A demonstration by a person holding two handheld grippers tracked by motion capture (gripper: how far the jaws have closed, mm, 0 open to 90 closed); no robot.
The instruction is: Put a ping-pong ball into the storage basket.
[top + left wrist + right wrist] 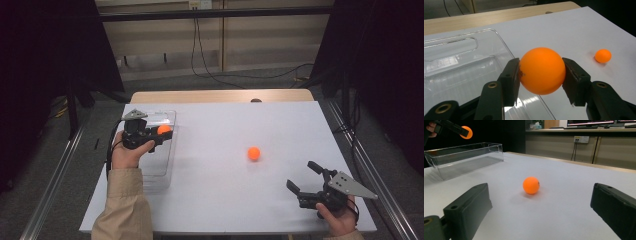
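Note:
My left gripper (163, 133) is shut on an orange ball (542, 70), held in the air above the right edge of a clear plastic bin (159, 165). In the right gripper view that held ball (465, 132) hangs above the bin (461, 160) at the upper left. A second orange ball (254, 153) rests on the white table near its middle. My right gripper (303, 177) stands open at the front right, jaws spread wide and pointed toward that ball (531, 185), well short of it.
The white table (230, 200) has a wooden strip (220, 95) along its far edge. Black curtains flank both sides, and cables run over the floor behind. A person's sleeve (122, 210) comes in at the bottom left.

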